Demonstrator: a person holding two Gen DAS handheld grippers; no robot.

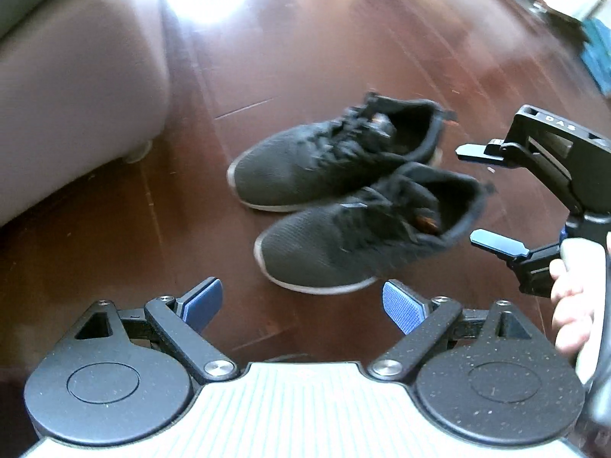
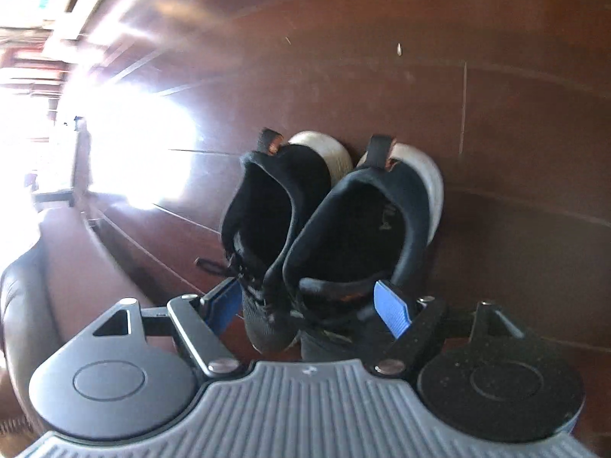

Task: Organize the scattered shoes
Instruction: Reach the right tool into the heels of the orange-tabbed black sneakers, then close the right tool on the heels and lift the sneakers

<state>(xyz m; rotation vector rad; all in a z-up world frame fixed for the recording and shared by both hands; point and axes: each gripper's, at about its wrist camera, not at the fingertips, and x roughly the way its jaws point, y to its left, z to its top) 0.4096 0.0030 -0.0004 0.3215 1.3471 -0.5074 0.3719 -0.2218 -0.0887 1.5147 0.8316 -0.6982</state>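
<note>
Judging from the left wrist view, the two black sneakers (image 1: 343, 194) look light and soft, with mesh uppers and pale soles; the stiffer heel collar seems the best grip. They lie side by side on the wooden floor (image 1: 305, 38), right of the grey sofa (image 1: 76, 95). The left gripper (image 1: 301, 305) is spread, empty; the right gripper (image 1: 492, 198) too.

From the right wrist view, the right gripper (image 2: 313, 305) straddles both shoes (image 2: 324, 229) near the laces, fingers apart.

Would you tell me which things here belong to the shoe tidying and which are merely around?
Job: far black sneaker, near black sneaker, left gripper, right gripper.
Merely around: grey sofa, wooden floor.
</note>
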